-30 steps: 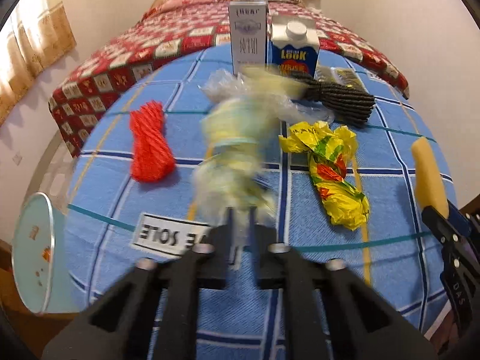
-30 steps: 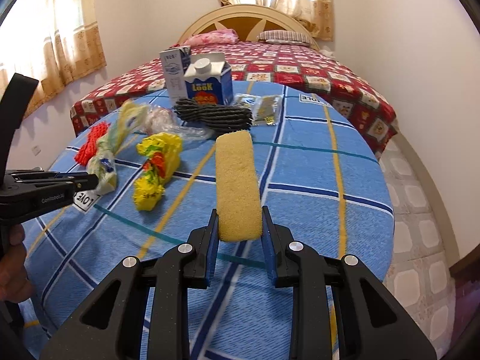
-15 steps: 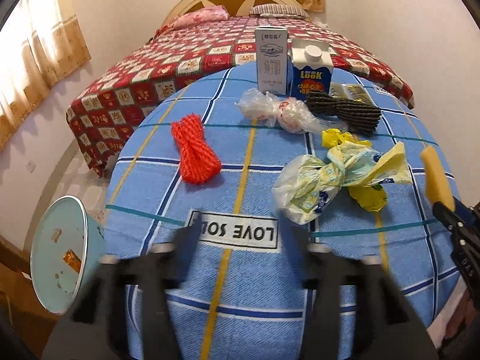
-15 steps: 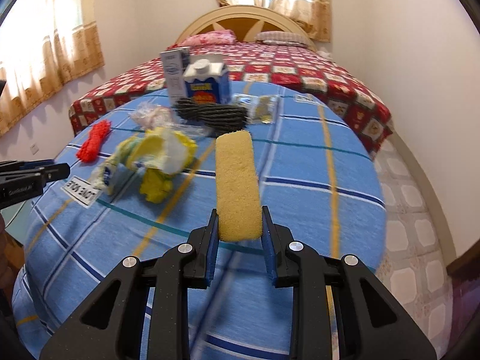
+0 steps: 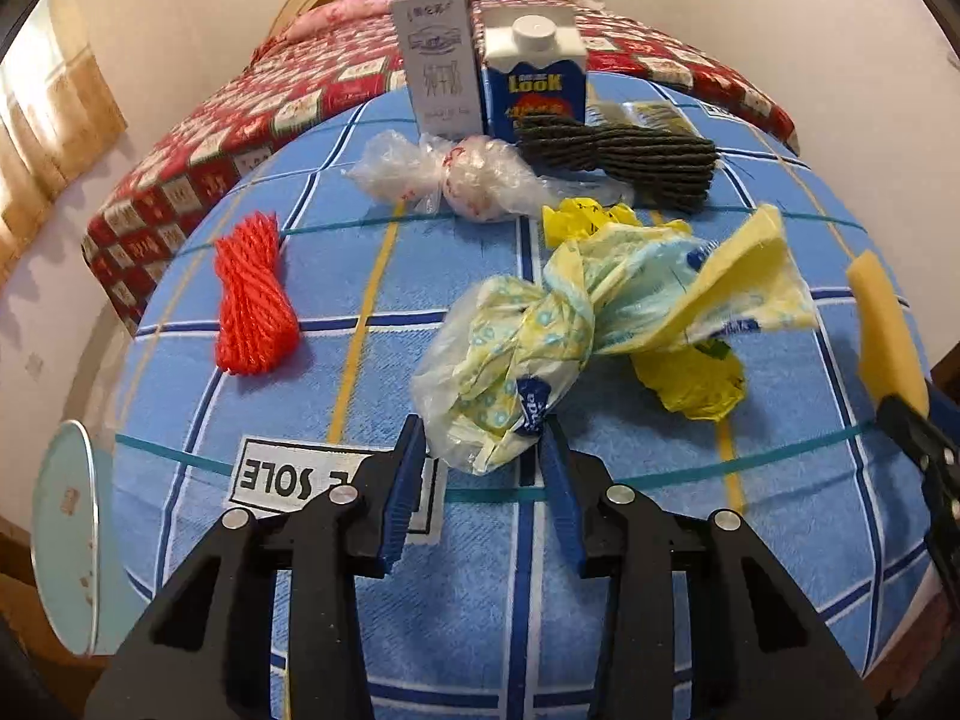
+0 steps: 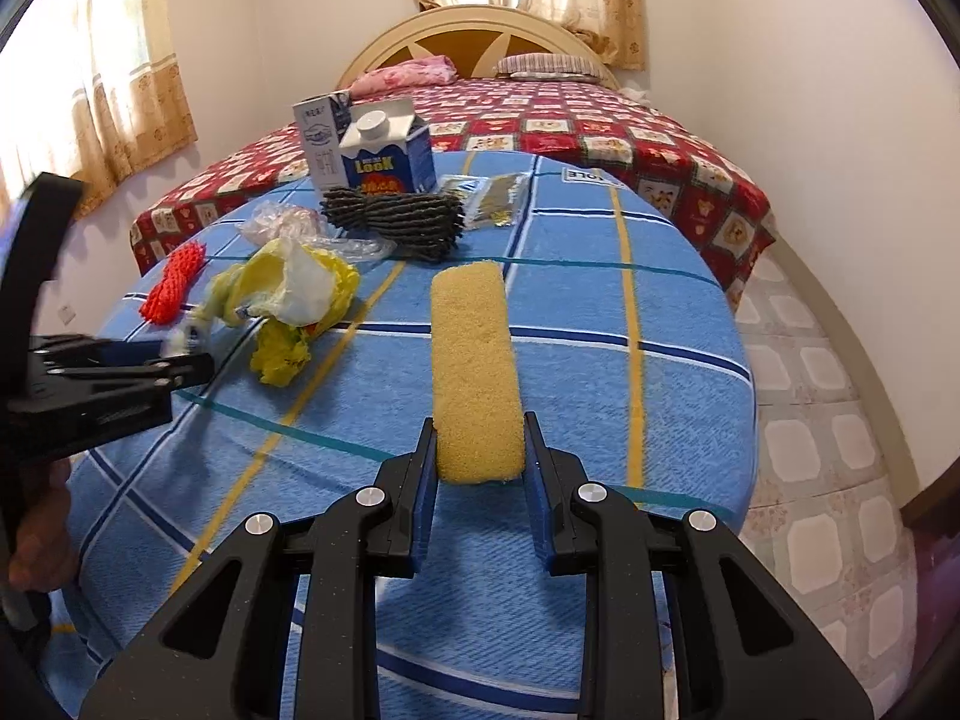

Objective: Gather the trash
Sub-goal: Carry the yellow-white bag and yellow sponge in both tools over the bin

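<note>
A crumpled pale yellow and blue plastic wrapper lies on the blue checked tablecloth, partly over a bright yellow wrapper. My left gripper is open, its jaws on either side of the pale wrapper's near end. It also shows in the right wrist view. A clear plastic bag lies farther back. My right gripper is shut on a yellow sponge, held over the table's right side; the sponge also shows in the left wrist view.
A red rope bundle lies at the left. A dark rope bundle, a blue Look carton and a white carton stand at the back. A light blue bin sits beside the table's left edge. A bed stands behind.
My left gripper let go of the pale wrapper, which dropped onto the yellow wrapper. The gripper opened, pulled back, then came forward around the wrapper's near end. The right gripper stayed put.
</note>
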The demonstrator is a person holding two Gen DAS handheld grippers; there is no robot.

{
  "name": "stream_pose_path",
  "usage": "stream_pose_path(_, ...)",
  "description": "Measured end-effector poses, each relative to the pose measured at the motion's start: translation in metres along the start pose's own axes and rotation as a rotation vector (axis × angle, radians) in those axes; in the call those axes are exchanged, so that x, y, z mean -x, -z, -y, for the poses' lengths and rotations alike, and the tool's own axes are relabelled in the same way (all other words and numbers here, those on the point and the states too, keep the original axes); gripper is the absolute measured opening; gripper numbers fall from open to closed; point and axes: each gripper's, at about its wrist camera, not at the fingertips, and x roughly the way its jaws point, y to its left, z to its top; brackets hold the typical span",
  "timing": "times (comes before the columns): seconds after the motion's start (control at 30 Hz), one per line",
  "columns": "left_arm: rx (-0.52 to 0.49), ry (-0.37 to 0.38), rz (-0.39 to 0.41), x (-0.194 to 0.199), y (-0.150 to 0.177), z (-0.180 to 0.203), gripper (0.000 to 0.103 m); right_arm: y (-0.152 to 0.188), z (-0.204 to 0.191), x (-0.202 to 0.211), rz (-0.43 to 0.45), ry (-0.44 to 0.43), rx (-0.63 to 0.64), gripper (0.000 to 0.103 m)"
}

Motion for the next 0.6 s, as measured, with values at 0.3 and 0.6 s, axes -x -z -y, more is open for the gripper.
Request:
stream_pose_path(0.3,0.014,-0.014,0.055,0.051,0.019,-0.036,0.033,-0.006,-0.030,0.011,0.030,-0.037,0.044,0.027)
stream_pose_path(0.6,0.125,-0.107,0.049,0.069,0.044,-0.106,0.033,-0.018,-0.088,0.006,0.059,-0.104,0.145,0.027)
